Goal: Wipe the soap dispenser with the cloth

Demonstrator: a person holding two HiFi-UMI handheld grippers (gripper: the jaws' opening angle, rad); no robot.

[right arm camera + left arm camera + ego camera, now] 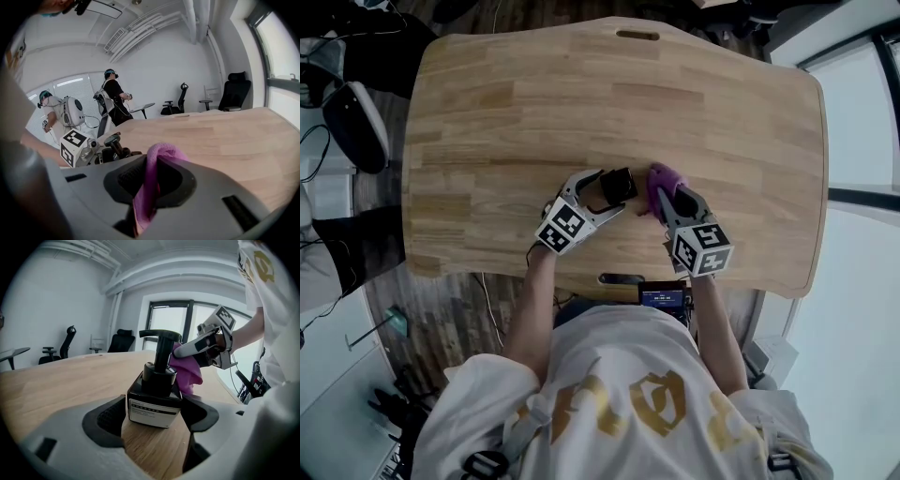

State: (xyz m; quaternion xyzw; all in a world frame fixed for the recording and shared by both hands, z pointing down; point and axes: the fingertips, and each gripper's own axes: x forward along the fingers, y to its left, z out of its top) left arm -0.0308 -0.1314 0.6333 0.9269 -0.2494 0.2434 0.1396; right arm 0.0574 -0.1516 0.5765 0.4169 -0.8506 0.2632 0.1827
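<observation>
Black square-bodied pump soap dispenser (154, 397), upright between spread left gripper (152, 420) jaws; magenta cloth (189, 371), pinched in right gripper (152, 178), at its 3 o'clock, wiping seemingly unfinished.

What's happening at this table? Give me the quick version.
A person works two handheld grippers over a wooden table. The left gripper straddles the black soap dispenser, its fingers apart on either side, not clamping it. The right gripper is shut on a purple cloth, held against the dispenser beside the pump.
</observation>
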